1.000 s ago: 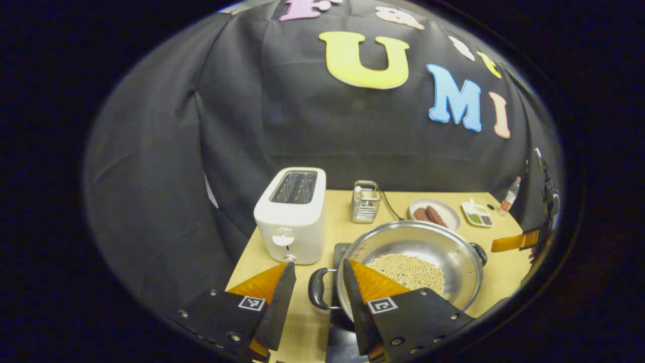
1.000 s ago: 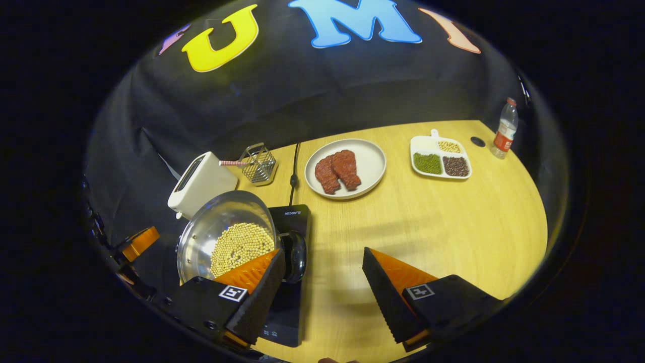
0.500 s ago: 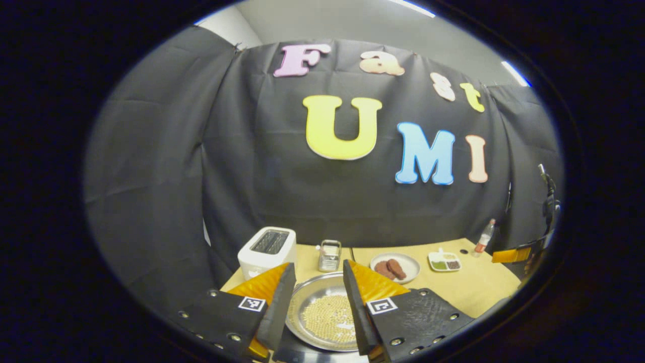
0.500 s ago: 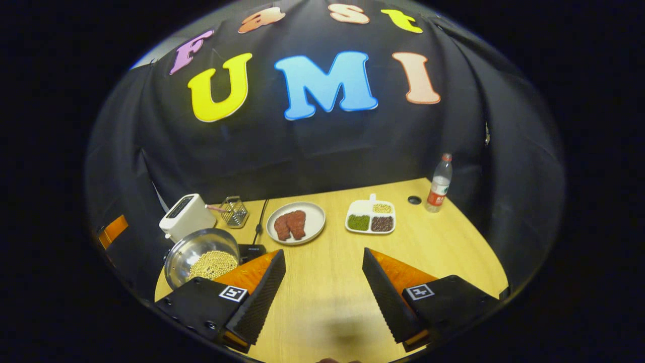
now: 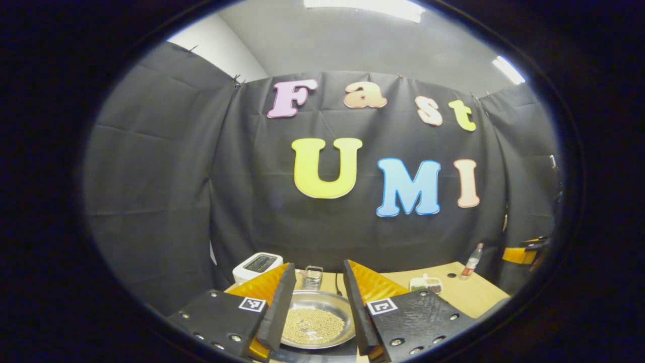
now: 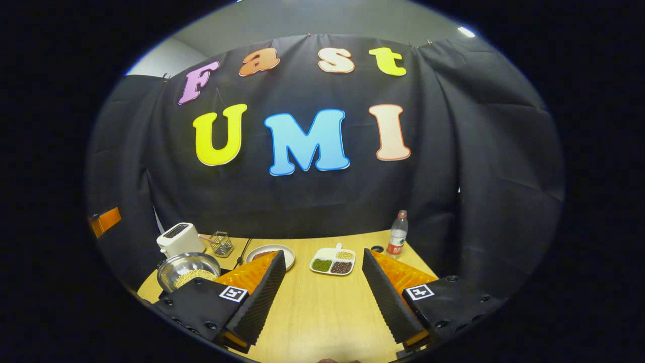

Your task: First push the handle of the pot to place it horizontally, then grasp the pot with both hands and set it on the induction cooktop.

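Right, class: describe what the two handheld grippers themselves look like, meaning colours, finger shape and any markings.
The left gripper and the right gripper look alike: two wedge-shaped orange fingers tapering to points, with black ribbed inner pads. Each finger sits on a black plate with small screws and a square black-and-white marker tag.

Pot shiny polished metal. Table pale matt wood grain. Toaster smooth white plastic. Gripper fingers black ribbed rubbery pads, glossy orange backing. Basket wire metal.
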Demonstrator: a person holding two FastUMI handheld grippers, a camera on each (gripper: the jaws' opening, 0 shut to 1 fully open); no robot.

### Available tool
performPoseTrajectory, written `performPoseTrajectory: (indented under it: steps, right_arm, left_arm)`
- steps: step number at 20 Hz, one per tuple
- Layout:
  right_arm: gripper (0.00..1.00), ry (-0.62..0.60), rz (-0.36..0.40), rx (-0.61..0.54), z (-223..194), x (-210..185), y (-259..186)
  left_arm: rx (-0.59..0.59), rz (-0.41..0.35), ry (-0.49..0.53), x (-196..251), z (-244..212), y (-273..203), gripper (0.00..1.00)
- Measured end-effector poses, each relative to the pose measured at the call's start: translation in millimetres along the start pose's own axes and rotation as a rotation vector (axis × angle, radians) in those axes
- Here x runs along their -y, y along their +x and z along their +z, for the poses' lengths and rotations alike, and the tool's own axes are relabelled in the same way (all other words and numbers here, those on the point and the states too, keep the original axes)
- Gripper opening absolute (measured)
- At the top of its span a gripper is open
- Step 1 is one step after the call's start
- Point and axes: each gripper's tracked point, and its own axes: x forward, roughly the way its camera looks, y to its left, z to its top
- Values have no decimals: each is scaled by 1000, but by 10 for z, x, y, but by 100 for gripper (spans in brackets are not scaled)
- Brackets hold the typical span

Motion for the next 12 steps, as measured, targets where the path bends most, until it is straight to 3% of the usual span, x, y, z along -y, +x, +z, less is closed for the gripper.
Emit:
performPoseTrajectory:
  steps: [5,12]
  right_arm:
    - [98,-48,-25,93,173,375,-364]
    - [98,-41,26,150,138,710,-882]
  left_arm:
    - [27,-38,-10,620,67,-424,49]
    - [11,-69,4,1366,47,-1016,49]
